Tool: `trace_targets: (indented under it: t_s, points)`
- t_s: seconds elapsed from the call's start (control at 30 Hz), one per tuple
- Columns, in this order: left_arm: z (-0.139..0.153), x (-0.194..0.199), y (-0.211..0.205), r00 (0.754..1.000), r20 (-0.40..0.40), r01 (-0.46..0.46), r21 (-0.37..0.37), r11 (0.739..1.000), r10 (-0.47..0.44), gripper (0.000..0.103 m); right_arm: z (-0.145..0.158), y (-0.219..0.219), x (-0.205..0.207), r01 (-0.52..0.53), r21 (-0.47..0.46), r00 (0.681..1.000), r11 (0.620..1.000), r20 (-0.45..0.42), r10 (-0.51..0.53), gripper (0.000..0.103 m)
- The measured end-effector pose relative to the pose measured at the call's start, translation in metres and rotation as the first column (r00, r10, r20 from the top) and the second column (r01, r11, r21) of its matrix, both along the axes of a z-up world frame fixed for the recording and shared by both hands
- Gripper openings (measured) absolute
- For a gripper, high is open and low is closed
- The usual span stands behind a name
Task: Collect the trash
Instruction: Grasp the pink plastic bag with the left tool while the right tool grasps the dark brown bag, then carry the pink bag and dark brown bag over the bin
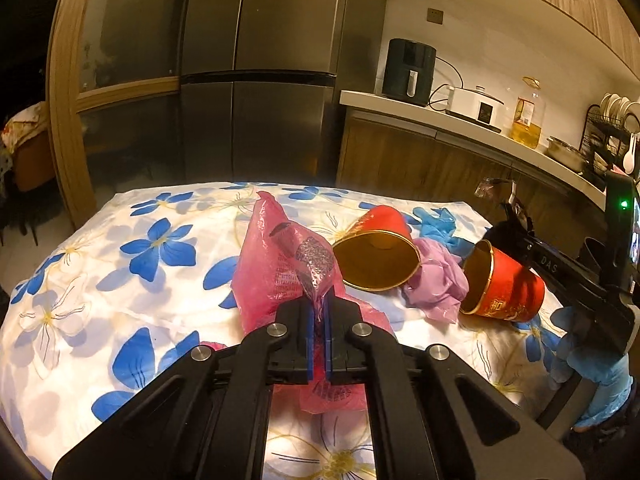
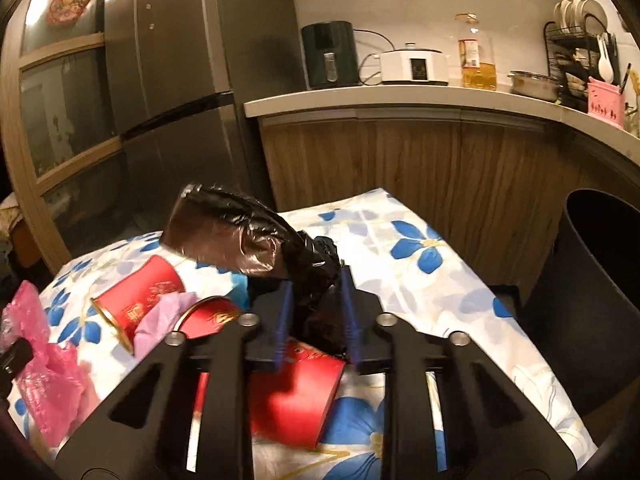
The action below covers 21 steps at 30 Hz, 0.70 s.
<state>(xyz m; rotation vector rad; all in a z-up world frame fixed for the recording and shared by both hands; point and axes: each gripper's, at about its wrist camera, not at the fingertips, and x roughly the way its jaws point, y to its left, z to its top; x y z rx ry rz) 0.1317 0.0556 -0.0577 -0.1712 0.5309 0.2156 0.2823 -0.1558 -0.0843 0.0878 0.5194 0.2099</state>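
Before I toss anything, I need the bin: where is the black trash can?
In the right wrist view, the black trash can stands at the far right, beside the table's right edge, below the counter.

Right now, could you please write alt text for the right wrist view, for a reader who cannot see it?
The right claw grips a crumpled black bag above a floral cloth. Red cups and a pink bag lie to its left, and a dark bin stands at the right. A kitchen counter and fridge are behind.
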Motion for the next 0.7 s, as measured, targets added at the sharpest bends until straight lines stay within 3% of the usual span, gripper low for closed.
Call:
trace_targets:
  t_s: [0.3, 0.5, 0.7]
  points:
    - [0.003, -0.007, -0.01, 1.0, 0.0, 0.006, -0.011, 1.0, -0.006, 0.003, 0.009, 0.002, -0.037, -0.137, 0.092, 0.99, 0.986, -0.022, 0.14, 0.009]
    - [0.013, -0.017, -0.019, 1.0, 0.018, 0.011, -0.011, 1.0, -0.01, 0.003, 0.041, -0.014, -0.061, -0.095, 0.084, 0.992, 0.992, 0.088, 0.087, 0.009]
    - [0.019, -0.028, -0.03, 0.999, 0.037, -0.001, -0.015, 1.0, 0.002, 0.003, 0.055, -0.037, -0.082, -0.061, 0.112, 0.992, 0.992, 0.119, 0.047, 0.009]
